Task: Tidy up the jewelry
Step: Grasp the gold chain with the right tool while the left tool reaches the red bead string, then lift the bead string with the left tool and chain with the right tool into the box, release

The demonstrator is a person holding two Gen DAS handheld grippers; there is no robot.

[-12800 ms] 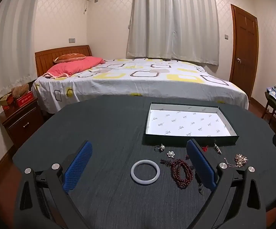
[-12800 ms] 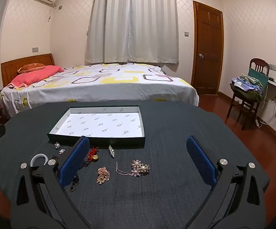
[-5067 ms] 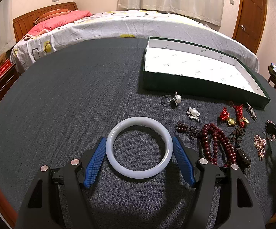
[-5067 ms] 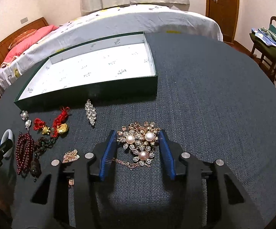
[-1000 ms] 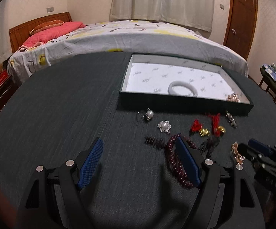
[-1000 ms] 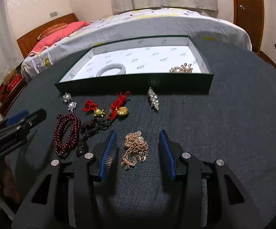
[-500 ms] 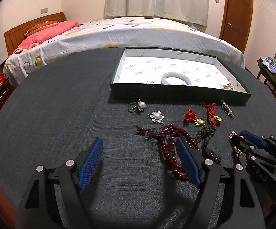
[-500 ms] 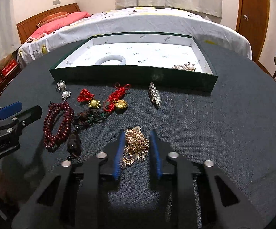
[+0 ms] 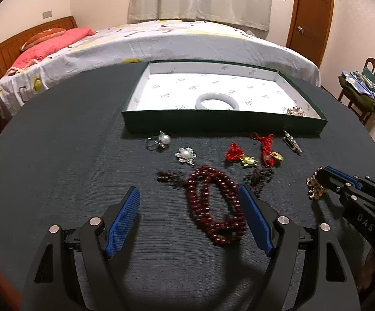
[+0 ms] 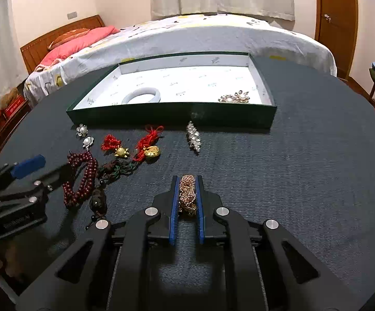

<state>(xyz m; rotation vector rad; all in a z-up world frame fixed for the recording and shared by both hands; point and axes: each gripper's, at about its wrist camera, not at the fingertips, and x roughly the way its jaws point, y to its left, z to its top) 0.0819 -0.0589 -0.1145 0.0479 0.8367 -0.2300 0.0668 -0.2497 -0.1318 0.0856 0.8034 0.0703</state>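
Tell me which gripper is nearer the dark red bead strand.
Left. The left gripper is open with the dark red bead strand lying between its fingers. The right gripper is off to the strand's right, shut on the gold chain.

Dark desk [image 10: 304, 181] carries green tray [image 10: 172, 115], red beads [image 9: 214, 204], pearl ring [image 9: 159, 140], pearl brooch [image 9: 185, 155], two red-tasselled charms [image 10: 133, 146], crystal clip [image 10: 193, 136].

Bare table [image 10: 304, 176] lay open along the right edge up to the tray [image 10: 174, 114]; toward the left edge, red beads [image 10: 80, 178] and tasselled charms [image 10: 146, 142] crowded the way.
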